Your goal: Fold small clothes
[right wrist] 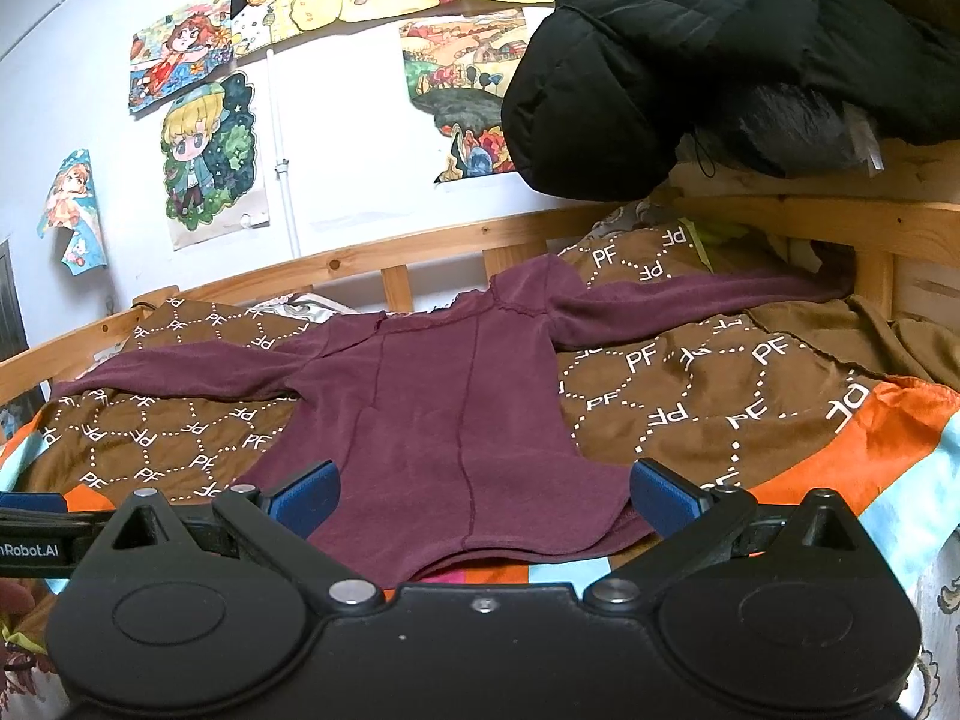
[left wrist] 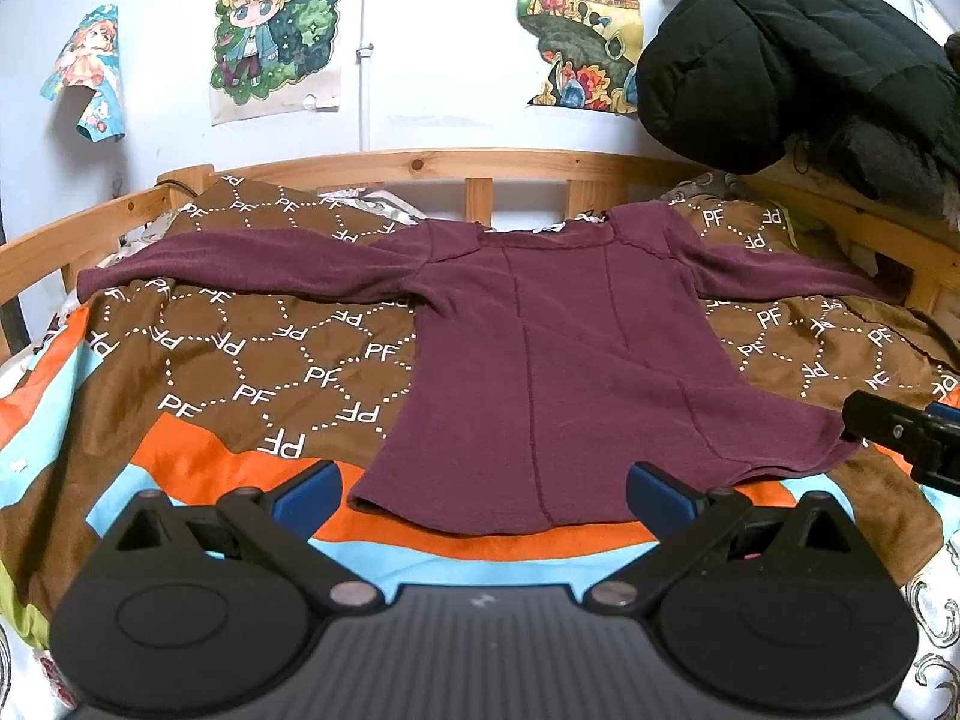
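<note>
Children's drawings [left wrist: 279,30] cover the white wall behind a wooden bed frame [left wrist: 480,162] with a brown patterned blanket [left wrist: 252,360]. On it a maroon long-sleeved top [left wrist: 570,360] lies flat, both sleeves stretched sideways (hem nearest the cameras). The left gripper [left wrist: 483,495] and right gripper [right wrist: 483,495] hover at the hem, fingers spread wide, holding nothing. Likely risk: pinching the blanket along with the hem, or catching only one layer, which would twist the fold.
</note>
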The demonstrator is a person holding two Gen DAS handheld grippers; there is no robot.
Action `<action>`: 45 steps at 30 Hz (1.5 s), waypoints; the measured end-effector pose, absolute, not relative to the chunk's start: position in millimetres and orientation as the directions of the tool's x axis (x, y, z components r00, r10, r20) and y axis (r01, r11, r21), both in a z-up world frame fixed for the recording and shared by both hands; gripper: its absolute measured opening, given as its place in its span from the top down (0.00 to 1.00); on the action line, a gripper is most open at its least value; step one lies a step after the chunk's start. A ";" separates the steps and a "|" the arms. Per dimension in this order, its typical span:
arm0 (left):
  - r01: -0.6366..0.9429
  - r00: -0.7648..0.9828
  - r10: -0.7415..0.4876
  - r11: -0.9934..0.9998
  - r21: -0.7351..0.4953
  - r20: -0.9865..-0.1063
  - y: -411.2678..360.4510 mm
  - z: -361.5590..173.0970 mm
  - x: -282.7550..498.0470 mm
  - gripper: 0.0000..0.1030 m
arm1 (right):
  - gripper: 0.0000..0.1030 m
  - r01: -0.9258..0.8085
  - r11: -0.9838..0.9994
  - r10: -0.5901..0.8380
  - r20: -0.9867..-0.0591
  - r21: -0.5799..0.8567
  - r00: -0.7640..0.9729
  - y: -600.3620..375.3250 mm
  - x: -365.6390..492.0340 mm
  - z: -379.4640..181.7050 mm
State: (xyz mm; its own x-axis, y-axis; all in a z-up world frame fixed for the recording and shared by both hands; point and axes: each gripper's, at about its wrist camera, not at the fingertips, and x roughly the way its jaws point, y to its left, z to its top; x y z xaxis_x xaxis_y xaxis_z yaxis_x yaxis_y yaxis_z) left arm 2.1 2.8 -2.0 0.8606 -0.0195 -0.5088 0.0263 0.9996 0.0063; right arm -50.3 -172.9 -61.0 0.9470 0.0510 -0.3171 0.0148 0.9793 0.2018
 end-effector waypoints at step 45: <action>0.015 0.848 -0.009 1.000 0.007 -0.530 3.9 -6.0 4.1 0.00 | 0.00 0.037 0.979 0.039 -0.364 0.201 0.931 -170.7 -45.0 -64.4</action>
State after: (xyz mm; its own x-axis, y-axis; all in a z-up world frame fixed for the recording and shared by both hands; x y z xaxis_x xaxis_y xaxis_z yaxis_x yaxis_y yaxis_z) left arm 4.1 3.9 -6.0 0.8481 -0.0089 -0.5298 0.0150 0.9999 0.0072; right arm -45.0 -170.7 -64.4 0.9305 0.0394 -0.3641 0.0374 0.9788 0.2013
